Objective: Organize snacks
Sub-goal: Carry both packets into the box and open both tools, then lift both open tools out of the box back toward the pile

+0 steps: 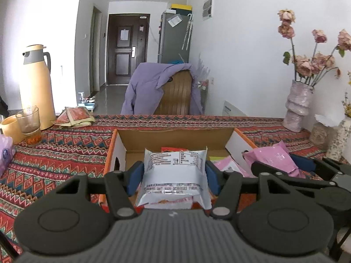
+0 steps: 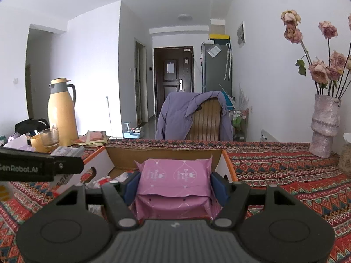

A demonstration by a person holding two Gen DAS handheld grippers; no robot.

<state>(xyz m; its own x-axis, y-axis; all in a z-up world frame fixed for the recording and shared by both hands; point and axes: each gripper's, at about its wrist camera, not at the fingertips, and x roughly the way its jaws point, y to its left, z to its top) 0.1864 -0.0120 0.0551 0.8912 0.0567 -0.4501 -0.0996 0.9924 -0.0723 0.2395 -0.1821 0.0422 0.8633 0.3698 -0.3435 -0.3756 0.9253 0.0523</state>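
Note:
My left gripper is shut on a white snack packet with printed text, held upright above the open cardboard box. My right gripper is shut on a pink snack packet, also over the box. In the left wrist view the right gripper shows at the right edge with its pink packet. More pink and red packets lie inside the box. The left gripper's black body crosses the left side of the right wrist view.
The box sits on a patterned red tablecloth. At the left stand a yellow thermos, a glass, a yellow cup and flat sachets. A vase of dried roses is at the right. A chair with a purple jacket stands behind the table.

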